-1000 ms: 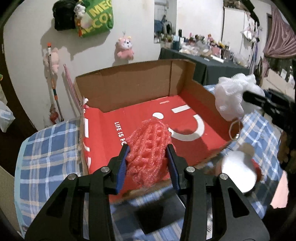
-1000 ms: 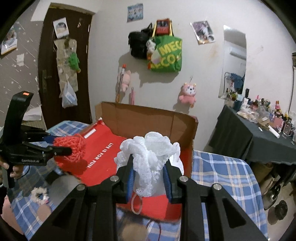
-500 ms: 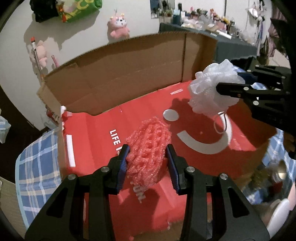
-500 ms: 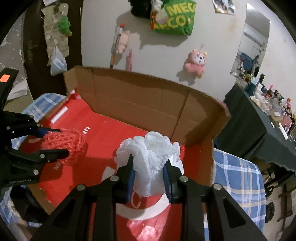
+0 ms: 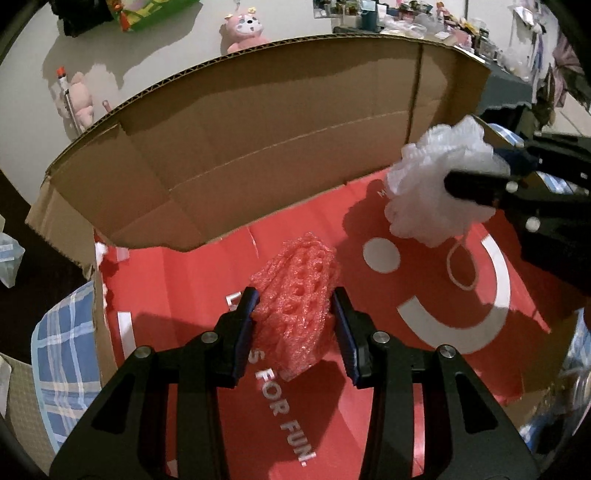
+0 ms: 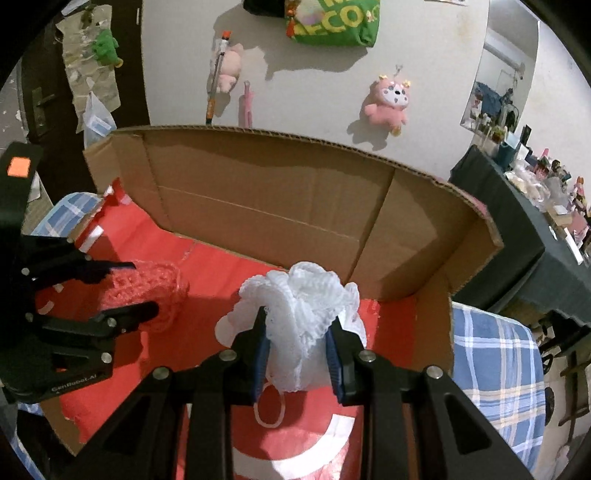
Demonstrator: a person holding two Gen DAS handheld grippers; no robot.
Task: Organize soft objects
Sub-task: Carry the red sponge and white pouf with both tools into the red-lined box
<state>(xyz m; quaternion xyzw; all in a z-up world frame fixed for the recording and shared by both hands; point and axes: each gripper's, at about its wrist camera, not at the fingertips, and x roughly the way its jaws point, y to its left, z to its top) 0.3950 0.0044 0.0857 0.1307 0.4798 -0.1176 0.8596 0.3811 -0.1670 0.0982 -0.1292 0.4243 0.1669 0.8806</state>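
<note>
Left gripper [image 5: 293, 326] clamps a red foam net [image 5: 295, 306] above the red floor of the cardboard box [image 5: 258, 140], near its left side. Right gripper [image 6: 297, 349] pinches a white mesh sponge [image 6: 303, 306] over the box's right half; its cord loop [image 6: 269, 406] hangs beneath. Tall back wall of the box stands close ahead of both. Pink plush [image 6: 389, 101] and green bag [image 6: 332, 22] hang on the wall behind; checked cloth [image 6: 495, 365] lies under the box.

I see a red foam net [image 5: 295, 295] centre frame and a white mesh puff [image 5: 436, 184] at right. The cardboard box [image 5: 258, 140] is brown with a red floor, white lettering and a white smiley. Blue-and-white plaid cloth [image 5: 66, 354] shows lower left.
</note>
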